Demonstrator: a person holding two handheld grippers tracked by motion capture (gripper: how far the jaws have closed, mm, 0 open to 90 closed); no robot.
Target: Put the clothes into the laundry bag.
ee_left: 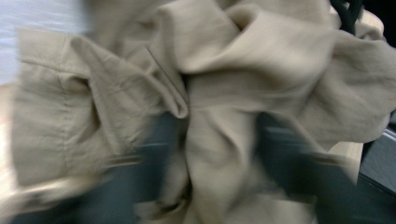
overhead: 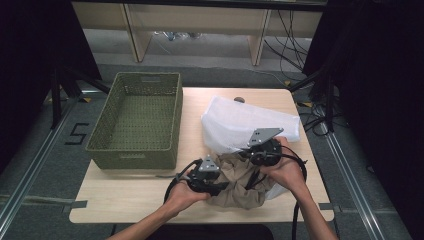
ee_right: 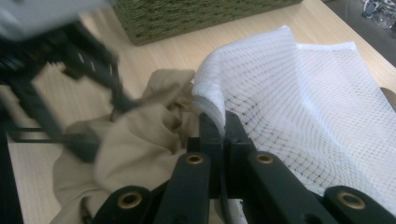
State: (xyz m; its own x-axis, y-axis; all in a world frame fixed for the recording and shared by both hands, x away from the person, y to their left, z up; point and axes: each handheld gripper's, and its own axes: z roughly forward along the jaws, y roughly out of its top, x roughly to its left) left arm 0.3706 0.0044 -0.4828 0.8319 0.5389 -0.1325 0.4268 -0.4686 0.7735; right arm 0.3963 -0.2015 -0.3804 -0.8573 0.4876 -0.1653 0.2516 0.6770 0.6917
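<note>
We see a crumpled beige garment point(overhead: 240, 182) lying at the near edge of the tabletop point(overhead: 130, 200), its upper part tucked under the open edge of a white mesh laundry bag point(overhead: 245, 122) that spreads toward the far right corner. In the left gripper view the beige cloth point(ee_left: 224, 93) bunches in thick folds, and a ridge of it runs down between the two blurred dark jaws; we cannot tell whether the pads press on it. The left gripper point(overhead: 212, 186) sits at the garment's left side, held in the person's left hand point(overhead: 182, 197). The right gripper point(overhead: 261, 152) sits at the garment's far right, where cloth meets mesh. In the right gripper view its jaws are pressed together on the rolled white hem of the mesh bag point(ee_right: 303, 107), with the garment point(ee_right: 135, 149) just to their left and the other gripper point(ee_right: 70, 60) blurred beyond it. A green woven basket point(overhead: 137, 120) stands on the left half of the tabletop, apart from the cloth.
</note>
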